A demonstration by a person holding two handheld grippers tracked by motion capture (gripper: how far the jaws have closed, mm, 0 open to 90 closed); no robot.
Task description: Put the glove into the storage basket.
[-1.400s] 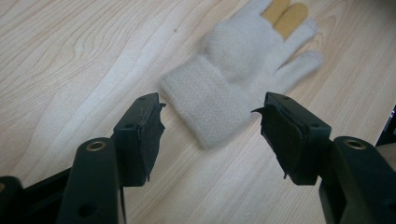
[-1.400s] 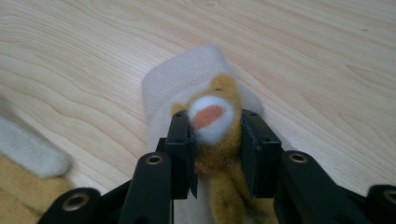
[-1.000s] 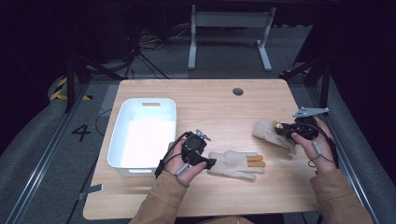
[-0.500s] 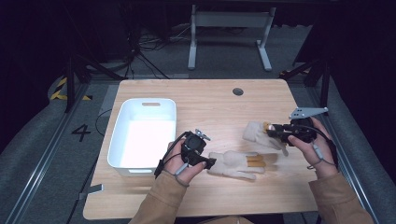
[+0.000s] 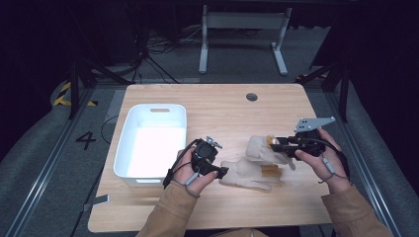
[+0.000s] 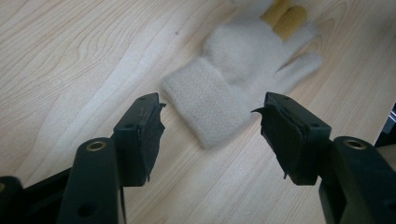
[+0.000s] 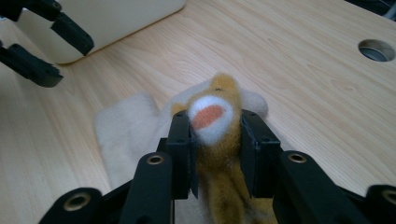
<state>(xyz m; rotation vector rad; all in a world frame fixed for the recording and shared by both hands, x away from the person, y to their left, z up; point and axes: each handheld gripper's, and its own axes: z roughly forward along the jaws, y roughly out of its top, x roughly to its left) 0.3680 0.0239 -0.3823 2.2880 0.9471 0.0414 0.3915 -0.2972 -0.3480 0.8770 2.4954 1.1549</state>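
On the wooden table (image 5: 217, 108), a cream glove (image 6: 233, 74) lies flat near the front edge, its cuff just ahead of the left gripper (image 6: 210, 126), whose jaws stand wide apart and hold nothing. The right gripper (image 7: 215, 140) is clamped on a second glove (image 7: 212, 119), its yellow, white-tipped finger pinched between the jaws. A white bin (image 5: 150, 143) sits to the left, beside the left hand (image 5: 190, 170). A round hole (image 5: 251, 97) marks the table's far side.

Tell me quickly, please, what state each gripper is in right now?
Left gripper: open, holding nothing, jaws either side of the cuff of the glove on the table.
Right gripper: closed on the second glove.
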